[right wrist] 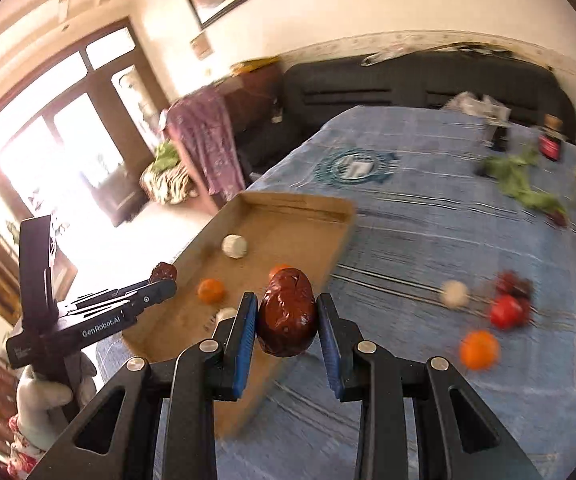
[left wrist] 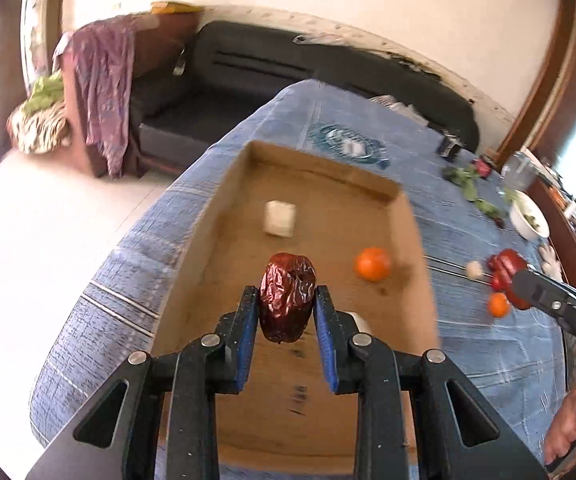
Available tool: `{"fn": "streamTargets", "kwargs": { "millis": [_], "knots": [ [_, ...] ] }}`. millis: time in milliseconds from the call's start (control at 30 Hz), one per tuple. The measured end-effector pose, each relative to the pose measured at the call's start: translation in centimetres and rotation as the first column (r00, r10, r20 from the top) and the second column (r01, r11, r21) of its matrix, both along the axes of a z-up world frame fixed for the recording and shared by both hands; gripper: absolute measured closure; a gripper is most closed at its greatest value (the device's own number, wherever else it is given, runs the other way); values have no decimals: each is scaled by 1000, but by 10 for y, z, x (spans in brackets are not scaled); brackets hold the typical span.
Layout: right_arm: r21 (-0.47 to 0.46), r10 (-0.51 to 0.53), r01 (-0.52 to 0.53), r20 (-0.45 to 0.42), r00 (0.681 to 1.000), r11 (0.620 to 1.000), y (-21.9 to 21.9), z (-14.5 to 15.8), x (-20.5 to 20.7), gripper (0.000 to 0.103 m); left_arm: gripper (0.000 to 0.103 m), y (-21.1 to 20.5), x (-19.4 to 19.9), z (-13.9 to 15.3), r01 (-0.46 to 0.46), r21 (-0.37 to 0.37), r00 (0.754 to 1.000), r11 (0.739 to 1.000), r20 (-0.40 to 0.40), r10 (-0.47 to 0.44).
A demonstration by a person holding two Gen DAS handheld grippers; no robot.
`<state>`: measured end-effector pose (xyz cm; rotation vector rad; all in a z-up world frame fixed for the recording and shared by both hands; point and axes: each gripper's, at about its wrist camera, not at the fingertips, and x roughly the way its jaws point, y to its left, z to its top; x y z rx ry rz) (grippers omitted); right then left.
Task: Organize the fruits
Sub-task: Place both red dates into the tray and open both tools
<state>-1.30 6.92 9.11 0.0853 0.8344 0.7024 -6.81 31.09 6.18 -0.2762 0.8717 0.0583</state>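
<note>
Both claws are carrying the same kind of fruit here. The left claw (left wrist: 287, 304) has its blue pads pinched on a wrinkly dark red date (left wrist: 287, 302), held up over the cardboard tray (left wrist: 208, 264). The right claw (right wrist: 287, 322) is clamped on a second red date (right wrist: 287, 312), hanging right over the tray's near edge, above the blue cloth (right wrist: 428, 220) covering the table.

Inside the tray there's an orange (left wrist: 373, 264), a white block-ish thing (left wrist: 280, 218) and at least one more small orange (right wrist: 210, 290) in the right wrist view.

Out on the cloth, right of the tray, a few fruits sit loose: an orange (right wrist: 479, 349), a red round fruit (right wrist: 506, 311), and a pale ball (right wrist: 454, 293). Pretty blurry though. A white bowl (left wrist: 528, 220) with greens sits farther right.
</note>
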Motion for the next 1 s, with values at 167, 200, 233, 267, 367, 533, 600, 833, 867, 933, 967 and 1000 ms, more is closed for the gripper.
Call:
{"fn": "streamTargets", "kwargs": {
  "millis": [167,200,233,267,367,533,600,833,867,933,967,1000],
  "knots": [
    [-75,16,-22,-83,996,997,52,-38,27,70,76,13,17,-23,6,-37,999,999,-52,-8],
    [-79,18,-25,-91,996,997,58,-43,30,69,76,12,22,-26,13,-36,998,999,-57,-15],
    [-89,18,-27,-97,995,996,65,-49,32,69,76,11,26,-28,19,-36,998,999,-61,-21],
    [-103,17,-28,-106,994,994,70,-55,33,69,76,10,30,-30,23,-35,997,999,-66,-26],
    [-130,19,-37,-132,991,991,82,-69,37,69,76,11,35,-34,29,-44,998,999,-61,-32],
    [-137,9,-29,-143,990,990,89,-80,44,69,76,17,39,-35,18,-47,999,999,-46,-20],
    [-145,6,-26,-137,991,989,91,-82,47,69,73,20,42,-36,6,-46,999,999,-42,-8],
    [-170,13,-31,-106,994,985,99,-82,50,69,64,27,44,-37,-20,-85,999,996,-40,17],
    [-169,16,-33,-104,994,985,99,-81,49,69,63,28,43,-37,-24,-93,999,995,-39,20],
    [-163,19,-35,-99,995,986,97,-80,47,62,61,29,38,-33,-29,-108,999,994,-28,26],
    [-156,19,-33,-92,996,987,95,-79,46,55,59,29,36,-30,-29,-111,999,993,-21,27],
    [-149,16,-28,-84,996,988,94,-76,43,49,57,29,32,-26,-33,-113,999,993,-11,31]
  ]
}}
